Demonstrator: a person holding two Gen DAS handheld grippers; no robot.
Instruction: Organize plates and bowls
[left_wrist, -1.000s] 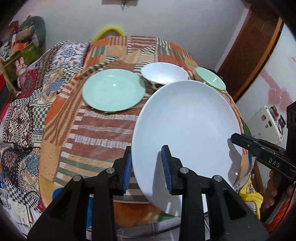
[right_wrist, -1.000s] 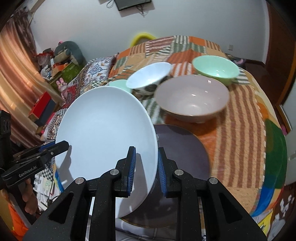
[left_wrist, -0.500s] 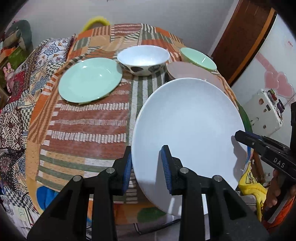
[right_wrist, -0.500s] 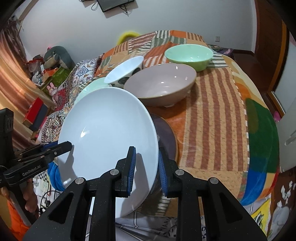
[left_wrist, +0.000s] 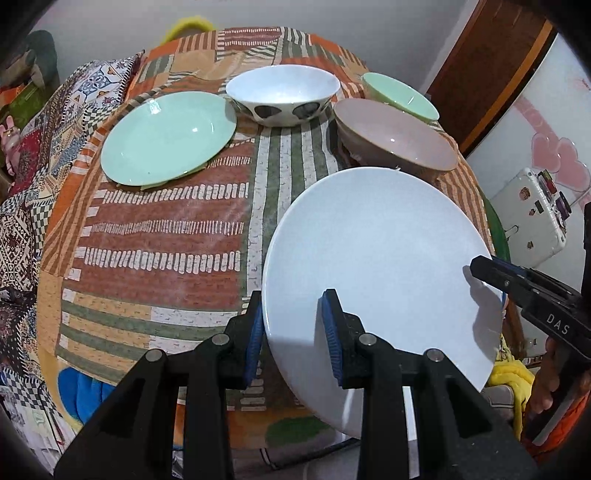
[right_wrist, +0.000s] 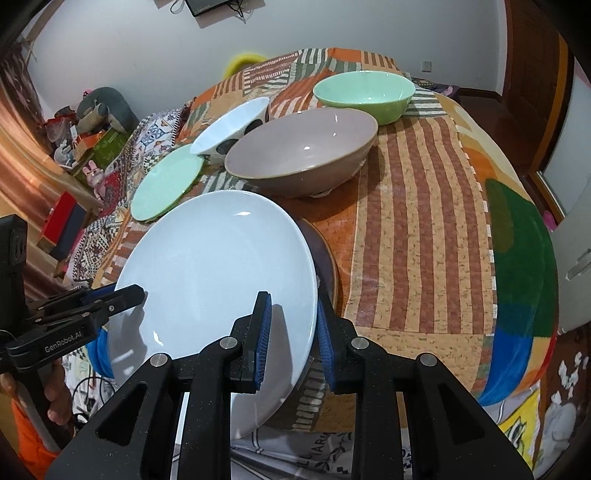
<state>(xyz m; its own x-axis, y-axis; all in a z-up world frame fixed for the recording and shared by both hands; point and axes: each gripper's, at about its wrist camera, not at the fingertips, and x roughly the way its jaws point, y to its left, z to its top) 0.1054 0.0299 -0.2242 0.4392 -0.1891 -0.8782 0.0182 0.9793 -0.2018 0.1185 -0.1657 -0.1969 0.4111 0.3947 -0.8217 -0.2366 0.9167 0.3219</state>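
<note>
A large white plate (left_wrist: 373, 258) hangs tilted over the table's near edge, held from two sides. My left gripper (left_wrist: 291, 332) is shut on its near-left rim. My right gripper (right_wrist: 291, 334) is shut on the opposite rim and shows in the left wrist view as a black tip (left_wrist: 480, 267). A dark plate (right_wrist: 327, 258) lies on the cloth right under the white plate (right_wrist: 218, 273), mostly hidden. Behind stand a mauve bowl (right_wrist: 303, 155), a green bowl (right_wrist: 364, 92), a white spotted bowl (left_wrist: 282, 88) and a green plate (left_wrist: 168, 136).
The round table wears a striped patchwork cloth (left_wrist: 166, 236) that hangs over its edge. A quilted bed (left_wrist: 22, 206) lies to the left. On the right are a white case (left_wrist: 528, 218) and a wooden door (left_wrist: 491, 70). A hand (right_wrist: 55, 398) holds the left gripper's handle.
Both grippers have carried the white plate forward and down, closer over the dark plate. The table and bowls now fill more of both views. Both grips are unchanged.
</note>
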